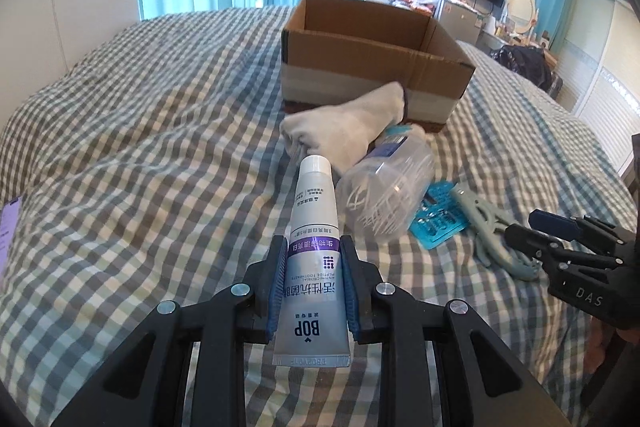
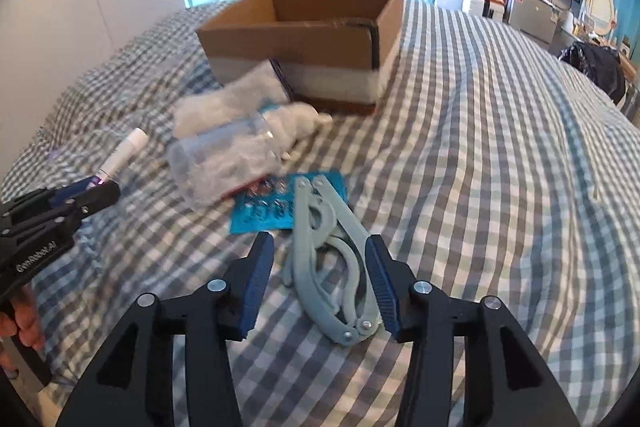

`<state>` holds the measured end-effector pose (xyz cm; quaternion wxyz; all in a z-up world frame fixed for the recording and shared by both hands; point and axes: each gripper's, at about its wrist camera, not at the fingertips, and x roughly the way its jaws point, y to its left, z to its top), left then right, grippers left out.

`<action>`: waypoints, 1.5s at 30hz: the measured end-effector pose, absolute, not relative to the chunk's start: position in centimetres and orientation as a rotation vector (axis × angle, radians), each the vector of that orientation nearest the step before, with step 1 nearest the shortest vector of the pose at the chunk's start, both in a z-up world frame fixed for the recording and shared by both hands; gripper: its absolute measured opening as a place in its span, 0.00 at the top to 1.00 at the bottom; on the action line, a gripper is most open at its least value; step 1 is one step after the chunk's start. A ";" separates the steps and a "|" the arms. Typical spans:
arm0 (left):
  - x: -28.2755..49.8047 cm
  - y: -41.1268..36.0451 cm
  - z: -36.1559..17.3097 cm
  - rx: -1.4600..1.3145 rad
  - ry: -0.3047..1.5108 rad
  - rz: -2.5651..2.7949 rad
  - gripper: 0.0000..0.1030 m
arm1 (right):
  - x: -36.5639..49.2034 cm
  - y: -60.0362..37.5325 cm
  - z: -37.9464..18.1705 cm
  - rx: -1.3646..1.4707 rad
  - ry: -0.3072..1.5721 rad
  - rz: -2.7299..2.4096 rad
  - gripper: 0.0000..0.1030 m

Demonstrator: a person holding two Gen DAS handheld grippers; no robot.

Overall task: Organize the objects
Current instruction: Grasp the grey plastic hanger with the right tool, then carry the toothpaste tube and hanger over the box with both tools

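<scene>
Checked bedding carried everything: left tongs [image 1: 313,267] pinched a BOP toothpaste tube [image 1: 312,247], its tail cut off below; right tongs [image 2: 318,267] stood spread around a folded grey hanger [image 2: 320,259]; motion blur smeared the clear jar [image 2: 224,163] before the cardboard box [image 2: 304,39]

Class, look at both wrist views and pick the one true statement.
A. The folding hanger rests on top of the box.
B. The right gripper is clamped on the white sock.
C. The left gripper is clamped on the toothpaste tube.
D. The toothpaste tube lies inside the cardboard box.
C: the left gripper has its blue pads pressed on both sides of the toothpaste tube, above the checked bedspread and short of the cardboard box.
</scene>
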<state>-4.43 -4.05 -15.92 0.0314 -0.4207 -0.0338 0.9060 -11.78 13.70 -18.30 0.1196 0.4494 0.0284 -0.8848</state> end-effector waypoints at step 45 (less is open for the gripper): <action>-11.2 -1.7 -4.7 -0.947 -0.096 2.872 0.75 | -14.8 9.6 -4.9 0.859 0.217 -2.702 0.92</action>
